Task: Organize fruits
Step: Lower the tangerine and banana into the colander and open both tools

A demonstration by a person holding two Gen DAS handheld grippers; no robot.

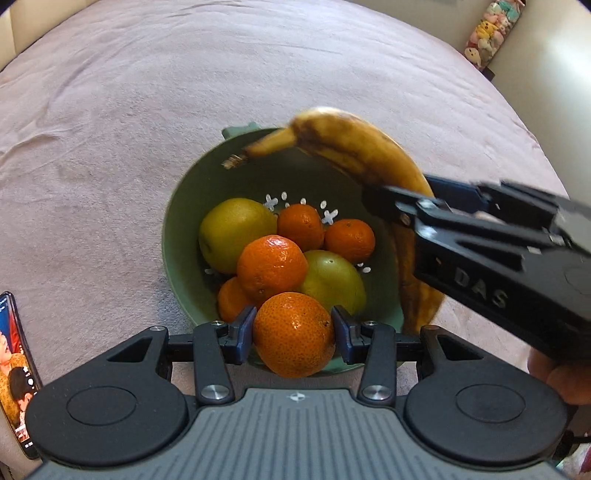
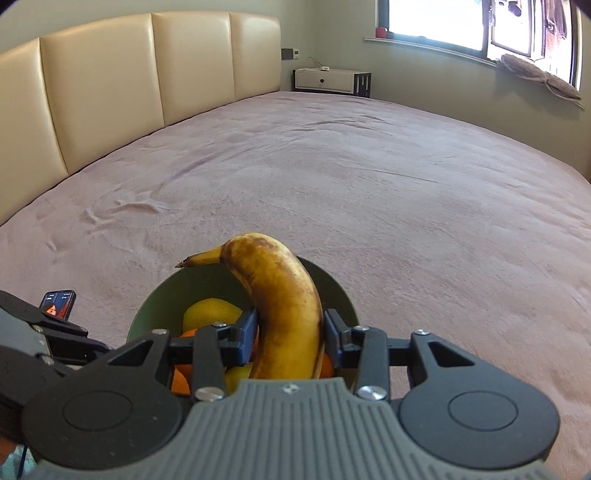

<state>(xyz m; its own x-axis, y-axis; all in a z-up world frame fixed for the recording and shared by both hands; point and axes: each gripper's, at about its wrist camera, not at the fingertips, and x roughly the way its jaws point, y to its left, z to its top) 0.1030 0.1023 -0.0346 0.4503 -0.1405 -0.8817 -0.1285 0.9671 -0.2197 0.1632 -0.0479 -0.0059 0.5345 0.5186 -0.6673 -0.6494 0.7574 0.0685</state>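
Note:
A green colander bowl [image 1: 177, 206] sits on the pink bedspread and holds several tangerines [image 1: 272, 266] and two green-yellow apples [image 1: 234, 230]. My left gripper [image 1: 293, 330] is shut on a tangerine [image 1: 293, 334] at the bowl's near rim. My right gripper [image 2: 290, 332] is shut on a spotted banana [image 2: 286, 295], held over the bowl's [image 2: 155, 295] right side. In the left wrist view the banana [image 1: 351, 144] arcs over the far rim, with the right gripper [image 1: 399, 195] coming in from the right.
A phone [image 1: 14, 369] with a lit screen lies on the bed left of the bowl; it also shows in the right wrist view [image 2: 58, 303]. A padded headboard [image 2: 110, 85], a nightstand [image 2: 330, 80] and a window [image 2: 461, 26] are beyond the bed.

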